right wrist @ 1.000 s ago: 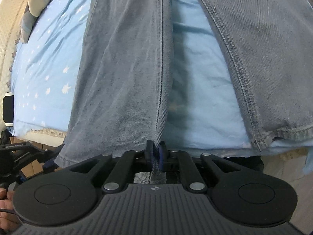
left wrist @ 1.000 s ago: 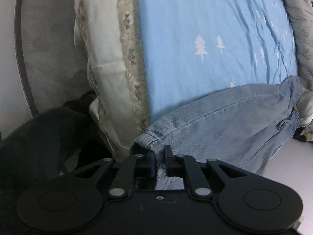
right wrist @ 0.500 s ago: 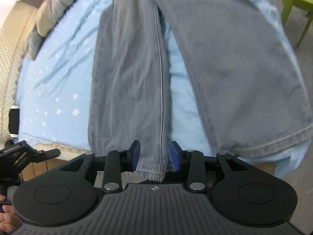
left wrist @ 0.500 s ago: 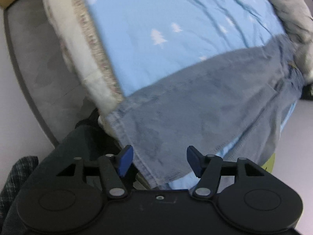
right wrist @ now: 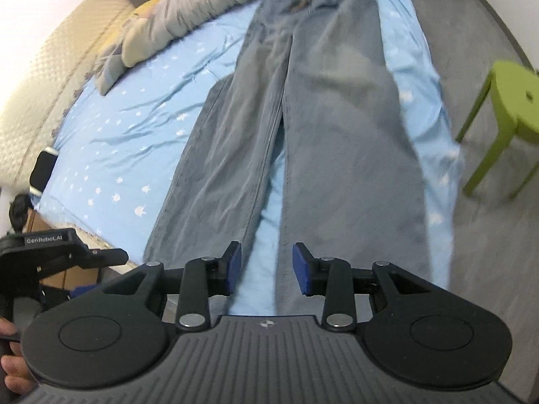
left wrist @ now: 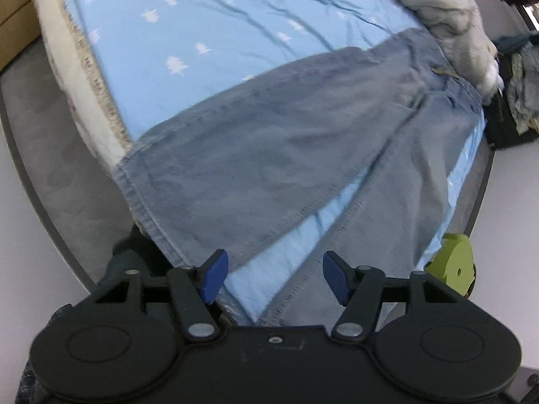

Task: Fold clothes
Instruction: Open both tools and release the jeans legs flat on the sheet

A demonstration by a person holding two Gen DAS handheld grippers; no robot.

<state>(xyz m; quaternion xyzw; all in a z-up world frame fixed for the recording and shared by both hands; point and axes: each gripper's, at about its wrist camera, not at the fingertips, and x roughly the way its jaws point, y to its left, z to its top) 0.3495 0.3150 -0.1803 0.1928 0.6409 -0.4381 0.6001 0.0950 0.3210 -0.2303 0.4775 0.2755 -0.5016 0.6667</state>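
A pair of grey-blue jeans [right wrist: 303, 134] lies spread flat on a light blue bed sheet [right wrist: 134, 141], legs apart, hems at the near edge of the bed, waistband at the far end. It also shows in the left wrist view [left wrist: 269, 155]. My left gripper [left wrist: 274, 277] is open and empty, raised above the leg hems. My right gripper [right wrist: 266, 271] is open and empty, held above the gap between the two legs. The left gripper also shows at the left edge of the right wrist view [right wrist: 60, 256].
A grey quilt [right wrist: 209, 10] is bunched at the head of the bed and shows in the left wrist view [left wrist: 438, 6]. A green stool [right wrist: 505, 121] stands on the grey floor to the right of the bed. A cardboard box [left wrist: 13, 27] stands beside the bed.
Both grippers let go of the jeans hems, opened, and rose back from the bed. The jeans now lie flat with both legs spread out.
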